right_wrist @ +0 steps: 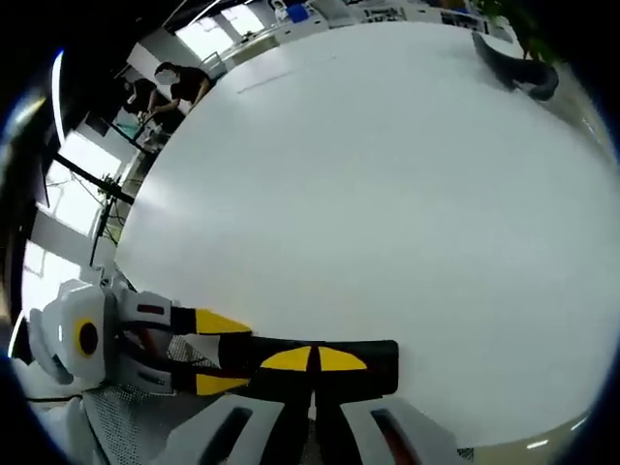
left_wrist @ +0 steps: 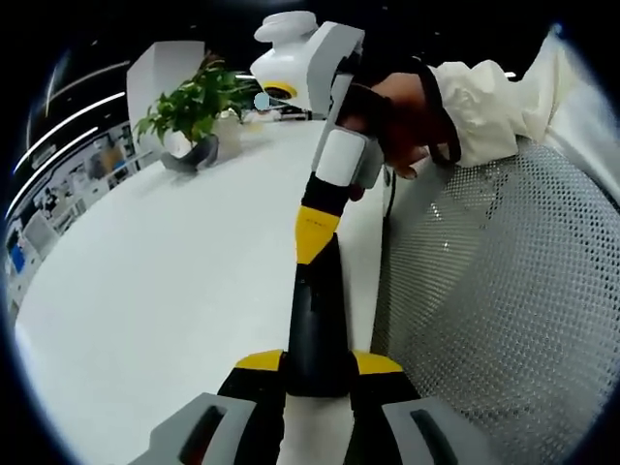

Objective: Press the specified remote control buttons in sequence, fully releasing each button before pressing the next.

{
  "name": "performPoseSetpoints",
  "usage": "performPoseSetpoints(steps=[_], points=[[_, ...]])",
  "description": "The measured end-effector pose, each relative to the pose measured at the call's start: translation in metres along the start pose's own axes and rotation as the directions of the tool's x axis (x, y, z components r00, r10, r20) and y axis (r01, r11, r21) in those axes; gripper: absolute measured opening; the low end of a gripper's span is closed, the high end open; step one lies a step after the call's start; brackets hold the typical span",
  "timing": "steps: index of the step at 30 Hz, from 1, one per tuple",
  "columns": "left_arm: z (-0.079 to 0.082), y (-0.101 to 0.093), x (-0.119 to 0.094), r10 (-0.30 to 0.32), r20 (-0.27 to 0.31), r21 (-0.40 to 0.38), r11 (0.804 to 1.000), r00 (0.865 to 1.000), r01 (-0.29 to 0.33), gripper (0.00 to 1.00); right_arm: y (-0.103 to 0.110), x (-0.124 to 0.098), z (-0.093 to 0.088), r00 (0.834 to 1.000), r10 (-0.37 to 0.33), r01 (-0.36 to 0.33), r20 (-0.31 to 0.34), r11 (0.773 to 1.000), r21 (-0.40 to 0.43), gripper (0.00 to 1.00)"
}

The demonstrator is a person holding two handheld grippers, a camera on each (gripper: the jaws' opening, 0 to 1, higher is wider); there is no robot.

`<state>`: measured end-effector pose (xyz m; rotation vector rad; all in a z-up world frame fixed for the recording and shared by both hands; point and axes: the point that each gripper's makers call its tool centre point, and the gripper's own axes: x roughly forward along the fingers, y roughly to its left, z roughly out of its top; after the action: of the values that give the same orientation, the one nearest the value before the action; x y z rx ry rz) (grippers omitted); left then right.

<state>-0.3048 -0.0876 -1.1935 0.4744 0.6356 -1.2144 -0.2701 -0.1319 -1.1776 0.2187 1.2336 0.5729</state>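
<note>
- Left hand-held gripper (left_wrist: pixel 315 383) is clamping the near end of the black remote control (left_wrist: pixel 315 320) above the white surface (left_wrist: pixel 174 291).
- Right hand-held gripper (right_wrist: pixel 312 360), jaws narrowed, is pressing its tips onto the remote control; progress through the sequence cannot be judged.

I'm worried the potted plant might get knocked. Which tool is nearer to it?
Right, probably. The right tool touches the remote partway along, towards the potted plant. The left tool clamps the remote's end farthest from the plant.

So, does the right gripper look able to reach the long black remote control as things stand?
Likely yes: the right gripper, yellow tips shut, rests on the long black remote control, which the left gripper clamps; nothing lies between.
</note>
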Motion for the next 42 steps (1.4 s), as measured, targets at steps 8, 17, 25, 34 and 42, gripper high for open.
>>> performPoseSetpoints(steps=[8,17,25,34,42], points=[[0.001,-0.001,0.001,-0.003,0.009,-0.001,1.0,1.0,0.003,0.24,0.004,0.009,-0.007,0.999,0.001,-0.002,-0.035,0.999,-0.032,0.0],[0.001,-0.001,0.001,-0.01,0.009,0.001,1.0,1.0,0.01,0.25,0.003,0.01,-0.007,0.999,-0.001,-0.001,-0.041,0.999,-0.046,0.0],[0.002,-0.001,0.002,-0.012,0.016,0.001,1.0,1.0,0.012,0.24,0.003,0.012,-0.006,0.999,-0.023,0.02,-0.029,0.995,-0.1,0.0],[0.002,-0.001,0.002,-0.012,0.017,0.001,1.0,1.0,0.012,0.24,0.003,0.015,-0.004,0.994,-0.067,0.055,-0.086,0.989,-0.136,0.0],[0.002,-0.001,0.002,-0.012,0.017,0.002,1.0,1.0,0.012,0.24,0.002,0.011,-0.005,0.999,-0.024,0.022,-0.027,0.997,-0.078,0.0]])
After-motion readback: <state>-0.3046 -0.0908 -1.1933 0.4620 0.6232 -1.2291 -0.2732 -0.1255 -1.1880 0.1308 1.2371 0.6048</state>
